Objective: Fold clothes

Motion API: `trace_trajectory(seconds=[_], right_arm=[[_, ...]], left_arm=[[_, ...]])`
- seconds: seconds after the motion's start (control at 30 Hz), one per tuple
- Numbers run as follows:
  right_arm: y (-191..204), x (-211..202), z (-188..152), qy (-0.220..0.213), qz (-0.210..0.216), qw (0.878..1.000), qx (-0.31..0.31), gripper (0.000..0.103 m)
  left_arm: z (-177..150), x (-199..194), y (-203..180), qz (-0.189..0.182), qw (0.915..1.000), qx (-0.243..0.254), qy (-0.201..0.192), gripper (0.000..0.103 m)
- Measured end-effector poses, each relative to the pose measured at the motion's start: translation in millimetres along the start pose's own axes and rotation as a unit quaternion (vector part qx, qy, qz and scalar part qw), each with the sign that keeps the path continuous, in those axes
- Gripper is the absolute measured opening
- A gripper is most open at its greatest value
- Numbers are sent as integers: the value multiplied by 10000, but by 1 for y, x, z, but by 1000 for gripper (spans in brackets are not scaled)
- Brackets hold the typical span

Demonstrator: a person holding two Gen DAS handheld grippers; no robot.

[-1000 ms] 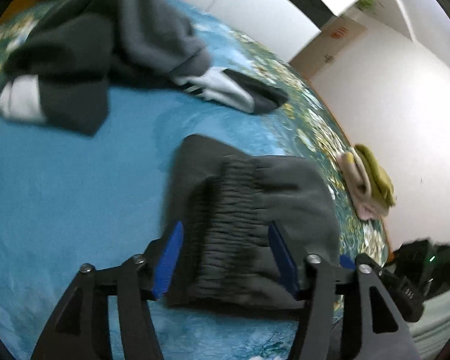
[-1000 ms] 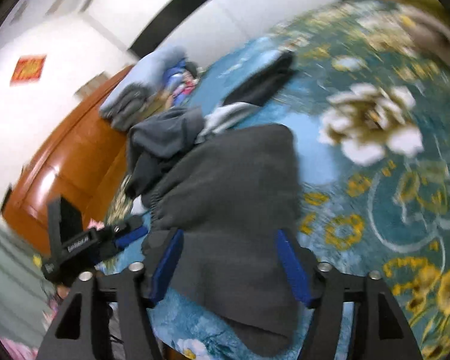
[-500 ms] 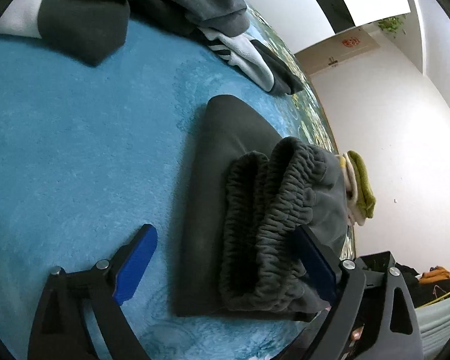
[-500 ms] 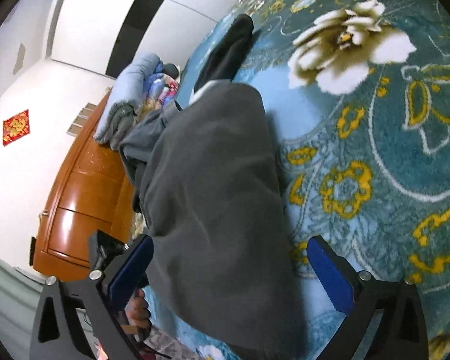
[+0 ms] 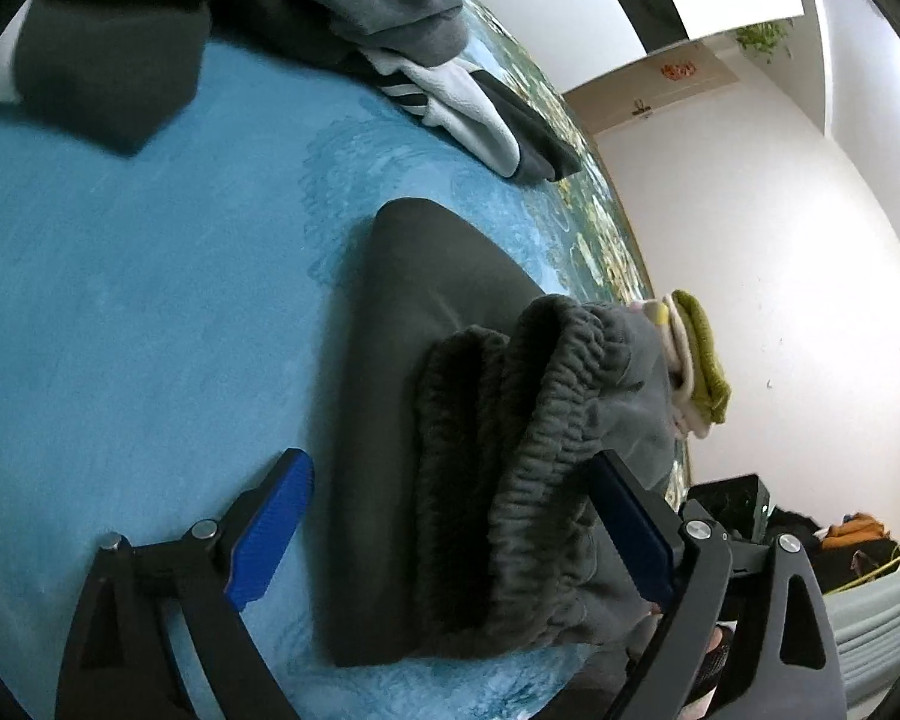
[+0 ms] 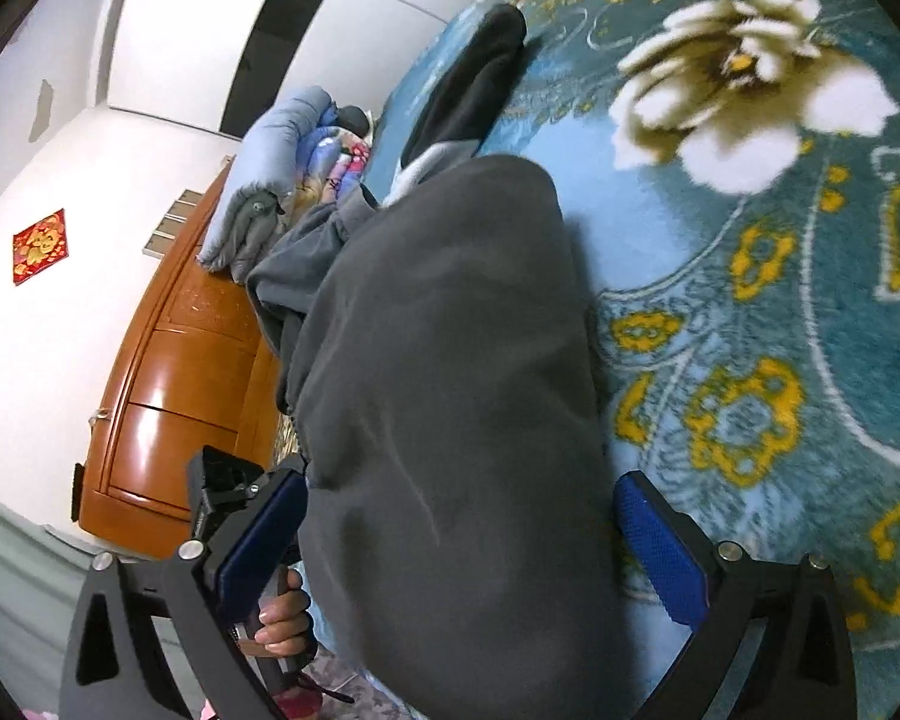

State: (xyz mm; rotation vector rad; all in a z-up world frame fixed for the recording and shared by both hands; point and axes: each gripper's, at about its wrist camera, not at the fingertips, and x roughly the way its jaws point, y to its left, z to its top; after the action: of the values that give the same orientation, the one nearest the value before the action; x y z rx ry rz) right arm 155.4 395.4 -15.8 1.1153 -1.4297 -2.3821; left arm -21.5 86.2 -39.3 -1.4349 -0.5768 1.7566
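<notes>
Folded grey trousers [image 5: 480, 468] on blue bedspread [image 5: 138, 312], between wide-spread, empty left gripper [image 5: 450, 534] and right gripper [image 6: 468, 546].

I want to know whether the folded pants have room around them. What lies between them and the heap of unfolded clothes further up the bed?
Only bare blue blanket separates the folded grey pants from the clothes heap, as the left wrist view shows.
</notes>
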Motion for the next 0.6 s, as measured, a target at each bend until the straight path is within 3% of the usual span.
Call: trace_trajectory(seconds=[0.2, 0.23, 0.33, 0.6], right_arm=[[3, 6, 2, 87, -43, 9998, -144, 86], [1, 4, 2, 85, -22, 9999, -112, 79], [-10, -3, 3, 73, 96, 9999, 76, 62], [-6, -17, 17, 186, 246, 9995, -98, 50]], left_arm=[[0, 14, -12, 102, 9994, 288, 160, 93], [-1, 14, -15, 142, 9993, 315, 138, 93], [-5, 13, -23, 278, 9989, 383, 47, 82], [-18, 1, -58, 621, 9962, 504, -335, 60]])
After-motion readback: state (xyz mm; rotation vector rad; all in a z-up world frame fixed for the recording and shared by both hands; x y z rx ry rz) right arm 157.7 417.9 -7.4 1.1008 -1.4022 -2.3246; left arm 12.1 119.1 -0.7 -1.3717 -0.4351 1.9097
